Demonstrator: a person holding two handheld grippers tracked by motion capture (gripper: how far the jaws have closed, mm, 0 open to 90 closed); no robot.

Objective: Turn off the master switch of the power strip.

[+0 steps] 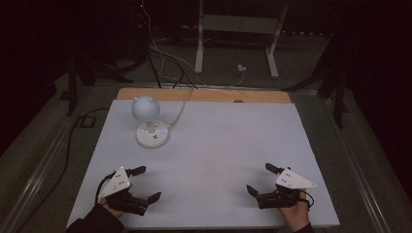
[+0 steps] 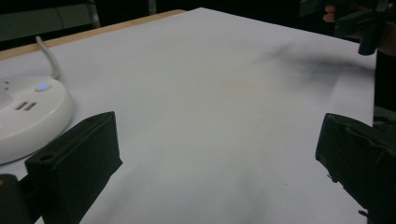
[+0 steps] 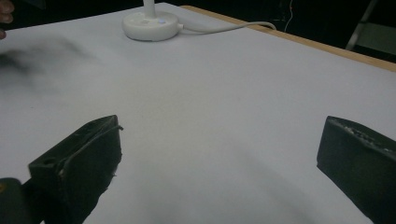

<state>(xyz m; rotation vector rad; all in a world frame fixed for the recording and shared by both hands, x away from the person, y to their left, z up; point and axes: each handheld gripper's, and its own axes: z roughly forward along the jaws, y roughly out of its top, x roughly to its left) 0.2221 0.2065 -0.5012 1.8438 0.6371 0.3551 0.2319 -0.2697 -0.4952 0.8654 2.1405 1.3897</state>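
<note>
Resting low at the near edge of the white bench (image 1: 218,145), the left hand-held gripper (image 1: 145,183) and right hand-held gripper (image 1: 260,178) both gape empty, apparently poised to reach the round lamp (image 1: 151,124) standing far back-left.

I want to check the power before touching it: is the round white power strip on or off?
Apparently on: a small blue light glows on the round white power strip.

The room is dark. A white sheet (image 1: 218,145) covers a wooden table (image 1: 204,94). Beyond it, a white metal frame (image 1: 238,29) stands on grey floor (image 1: 301,53) among loose cables (image 1: 165,58).
</note>
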